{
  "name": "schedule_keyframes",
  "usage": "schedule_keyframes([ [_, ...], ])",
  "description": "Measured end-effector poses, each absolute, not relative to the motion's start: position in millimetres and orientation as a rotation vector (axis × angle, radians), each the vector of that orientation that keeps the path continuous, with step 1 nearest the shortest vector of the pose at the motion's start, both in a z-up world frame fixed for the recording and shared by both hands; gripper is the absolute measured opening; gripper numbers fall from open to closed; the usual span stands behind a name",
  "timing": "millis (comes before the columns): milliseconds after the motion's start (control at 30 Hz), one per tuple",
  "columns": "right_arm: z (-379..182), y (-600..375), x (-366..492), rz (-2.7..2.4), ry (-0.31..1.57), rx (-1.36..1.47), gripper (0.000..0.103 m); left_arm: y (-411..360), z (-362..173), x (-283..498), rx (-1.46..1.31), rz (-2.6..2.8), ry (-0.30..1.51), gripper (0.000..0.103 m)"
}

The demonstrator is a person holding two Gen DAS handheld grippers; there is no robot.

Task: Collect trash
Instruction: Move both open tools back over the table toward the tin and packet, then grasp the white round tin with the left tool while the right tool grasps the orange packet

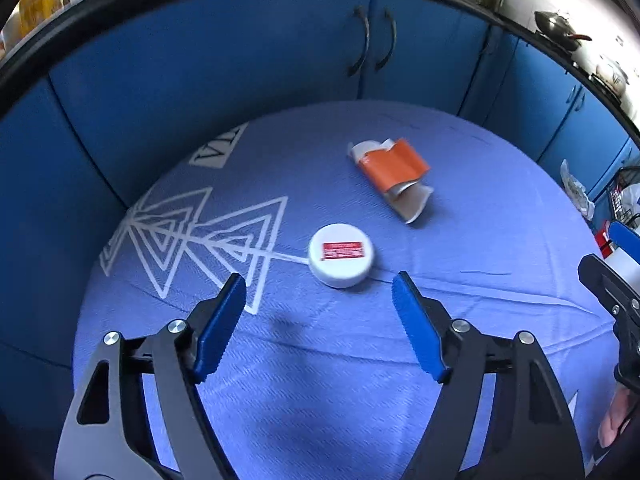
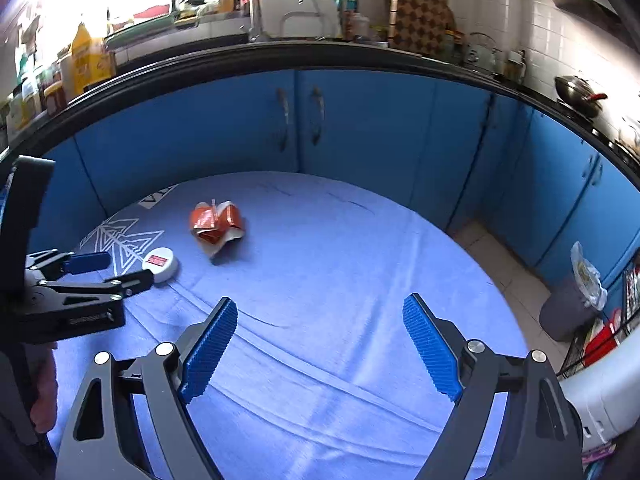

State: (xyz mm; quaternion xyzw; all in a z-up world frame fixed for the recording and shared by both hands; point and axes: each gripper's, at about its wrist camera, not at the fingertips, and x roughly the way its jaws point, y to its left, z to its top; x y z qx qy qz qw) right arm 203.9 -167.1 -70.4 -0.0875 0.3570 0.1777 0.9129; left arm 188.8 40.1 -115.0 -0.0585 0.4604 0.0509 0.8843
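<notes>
1. Left hand-held gripper (image 1: 319, 286): jaws apart, nothing between them, poised just short of the round white plastic jar with the red label (image 1: 341, 255).
2. Right hand-held gripper (image 2: 320, 310): jaws apart, empty, over bare blue cloth-covered surface (image 2: 360, 248).
3. Step in hand: approach to the jar; next move calls for lowering and straddling it.
4. Crumpled orange-and-white paper wrapper (image 1: 394, 178): lies farther back on the surface.
5. Label text illegible; no trash container positively identified.

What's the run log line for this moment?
left hand-held gripper: open, near white jar | right hand-held gripper: open, empty | crushed orange carton: on cloth, untouched
</notes>
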Motion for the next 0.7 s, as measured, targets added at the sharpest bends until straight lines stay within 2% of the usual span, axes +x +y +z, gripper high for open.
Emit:
schedule_keyframes([
  [300, -79, -140, 220, 0.367, 0.757, -0.209, 0.083, 36, -124, 202, -0.08, 0.063, 0.96, 0.073],
  [433, -82, -137, 228, 0.364, 0.764, -0.211, 0.083, 38, -131, 210, -0.058, 0.073, 0.981, 0.062],
  [500, -85, -134, 233, 0.365, 0.771, -0.206, 0.083, 40, -129, 209, -0.063, 0.067, 0.976, 0.052],
  [533, -87, -133, 236, 0.369, 0.778, -0.201, 0.083, 42, -128, 208, -0.072, 0.061, 0.974, 0.037],
  [700, -97, -111, 255, 0.444, 0.815, -0.187, 0.083, 65, -117, 197, -0.11, 0.126, 0.924, 0.038],
])
